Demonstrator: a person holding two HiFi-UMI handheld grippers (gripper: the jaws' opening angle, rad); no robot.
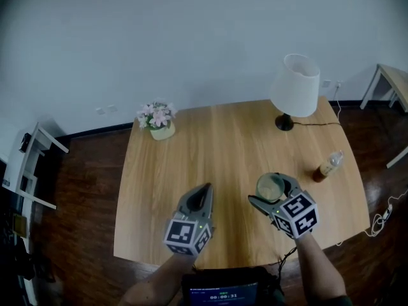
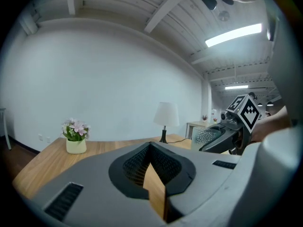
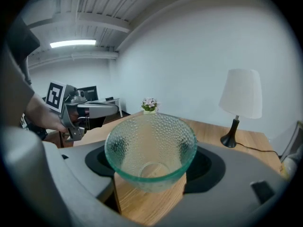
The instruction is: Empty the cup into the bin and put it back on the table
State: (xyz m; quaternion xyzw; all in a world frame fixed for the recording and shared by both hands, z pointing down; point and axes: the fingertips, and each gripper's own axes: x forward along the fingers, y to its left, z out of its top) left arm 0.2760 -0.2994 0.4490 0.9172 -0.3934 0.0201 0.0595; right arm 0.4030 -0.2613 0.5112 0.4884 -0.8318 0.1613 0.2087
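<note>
1. A pot of flowers (image 1: 157,121) stands at the far left of the table (image 1: 210,139), well apart from the work.
2. The left gripper (image 1: 205,189) hovers over the near edge, its jaws closed to a point with nothing between them.
3. Just beside it, the right gripper (image 1: 273,191) has its jaws clamped on the sides of the glass cup (image 1: 270,187), over the near right part of the table.
4. The cup looks empty: its clear bottom shows in the right gripper view. No bin is in view, so I judge the emptying done; setting down and letting go remain.
5. The cup stands upright, long axis vertical, mouth pointing up.
6. A bottle (image 1: 327,166) and a lamp (image 1: 294,87) stand further right.
</note>
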